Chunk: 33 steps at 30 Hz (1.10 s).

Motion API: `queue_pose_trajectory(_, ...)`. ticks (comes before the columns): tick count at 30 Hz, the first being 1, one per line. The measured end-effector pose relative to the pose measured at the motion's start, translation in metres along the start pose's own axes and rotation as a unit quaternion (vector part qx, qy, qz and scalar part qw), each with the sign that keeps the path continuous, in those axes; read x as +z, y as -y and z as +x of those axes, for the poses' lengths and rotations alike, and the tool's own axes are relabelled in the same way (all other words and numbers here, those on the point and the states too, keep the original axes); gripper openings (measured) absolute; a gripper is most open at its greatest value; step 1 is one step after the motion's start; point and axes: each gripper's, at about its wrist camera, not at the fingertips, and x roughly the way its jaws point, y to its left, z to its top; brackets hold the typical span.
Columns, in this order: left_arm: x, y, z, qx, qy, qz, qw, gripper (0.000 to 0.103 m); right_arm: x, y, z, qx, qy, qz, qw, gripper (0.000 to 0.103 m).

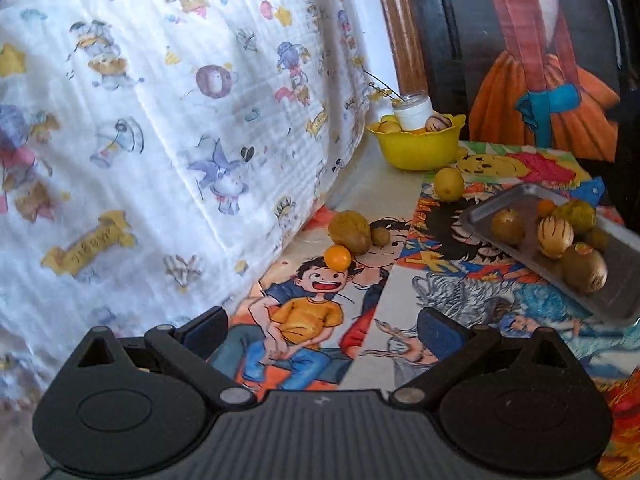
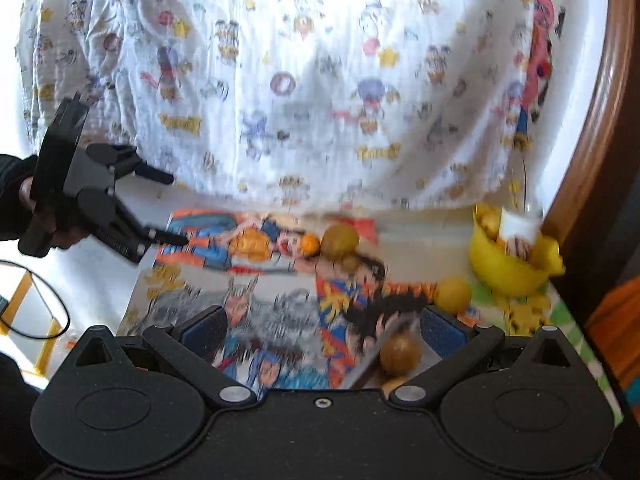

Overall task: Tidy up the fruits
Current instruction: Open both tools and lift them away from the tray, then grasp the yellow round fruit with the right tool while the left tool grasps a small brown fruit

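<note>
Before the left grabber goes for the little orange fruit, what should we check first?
1. Left gripper open and empty: ok, the fingers stand wide apart with nothing between them.
2. Orange fruit in view ahead of it: ok.
3. Room around it: not ok, it sits right up against the big brown fruit, which could roll.
4. Metal tray has bare space: ok, part of it is bare, near the front edge.
5. Right gripper out of the way: ok, it is open over the tray side.
6. Yellow bowl has room: cannot tell, a white jar sits in it.
</note>
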Motion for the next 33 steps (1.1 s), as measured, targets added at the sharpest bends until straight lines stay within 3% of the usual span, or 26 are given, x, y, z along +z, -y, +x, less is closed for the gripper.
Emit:
queue_pose_trajectory(8,0.003,-0.004,0.015,0.01,-0.005,0.048,0.9988,0.103,0.034,0.021,0.044,0.031,0.01,-0.023,0.999,0.102)
queue_pose_trajectory(18,0.014,0.008,0.041,-0.013,-0.005,0.059,0.9982,0.103,0.034,0.05,0.087,0.036,-0.017,-0.026,0.999,0.102)
queue_pose_trajectory(25,0.033,0.027,0.065,-0.028,0.01,0.075,0.9968,0.103,0.028,0.08,0.111,0.024,-0.027,0.004,0.999,0.102)
queue_pose_trajectory(33,0.064,0.051,0.108,-0.071,0.012,0.158,0.9848,0.103,0.013,0.127,0.145,-0.005,-0.045,0.081,0.996,0.102)
